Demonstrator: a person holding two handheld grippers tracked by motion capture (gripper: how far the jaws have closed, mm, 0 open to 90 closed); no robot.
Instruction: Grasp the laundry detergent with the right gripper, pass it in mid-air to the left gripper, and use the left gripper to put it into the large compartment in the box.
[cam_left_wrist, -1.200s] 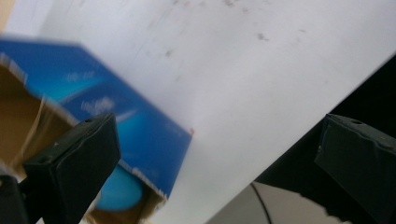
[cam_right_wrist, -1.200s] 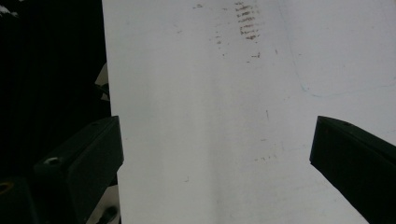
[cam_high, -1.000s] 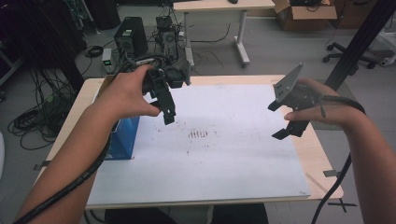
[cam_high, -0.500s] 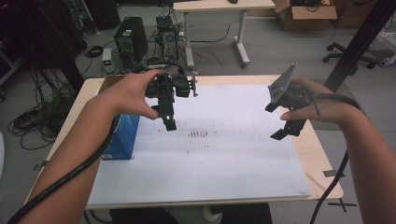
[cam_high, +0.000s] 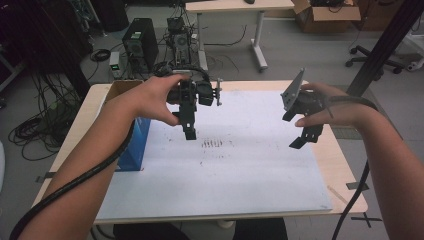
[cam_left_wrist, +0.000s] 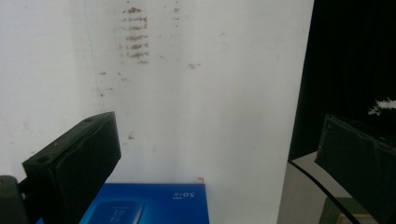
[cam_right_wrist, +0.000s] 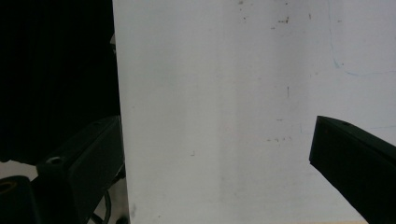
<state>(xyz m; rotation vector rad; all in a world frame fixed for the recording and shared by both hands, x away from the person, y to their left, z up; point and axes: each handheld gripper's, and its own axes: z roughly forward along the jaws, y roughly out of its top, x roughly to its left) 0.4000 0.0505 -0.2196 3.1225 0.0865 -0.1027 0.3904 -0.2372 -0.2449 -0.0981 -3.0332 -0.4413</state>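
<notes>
My left gripper (cam_high: 186, 125) hangs over the white sheet (cam_high: 225, 170) left of the table's middle, jaws pointing down and open. In the left gripper view the left gripper (cam_left_wrist: 215, 163) has its jaws wide apart with nothing between them, above the sheet (cam_left_wrist: 210, 93) and a blue box (cam_left_wrist: 154, 205). That blue box (cam_high: 136, 145) lies at the sheet's left edge, partly under the left forearm. My right gripper (cam_high: 305, 136) hovers over the sheet's right side. The right gripper (cam_right_wrist: 217, 163) is also open and holds nothing.
Brown smudges (cam_high: 215, 144) mark the sheet's middle. A cardboard flap (cam_high: 119, 87) sits at the table's far left corner. Beyond the table stand a computer tower (cam_high: 137, 42), floor cables (cam_high: 30, 130), another desk (cam_high: 235, 6) and an office chair (cam_high: 370, 50).
The left gripper has shifted a little to the right, away from the blue box, and now hangs more upright. The right gripper has barely moved.
</notes>
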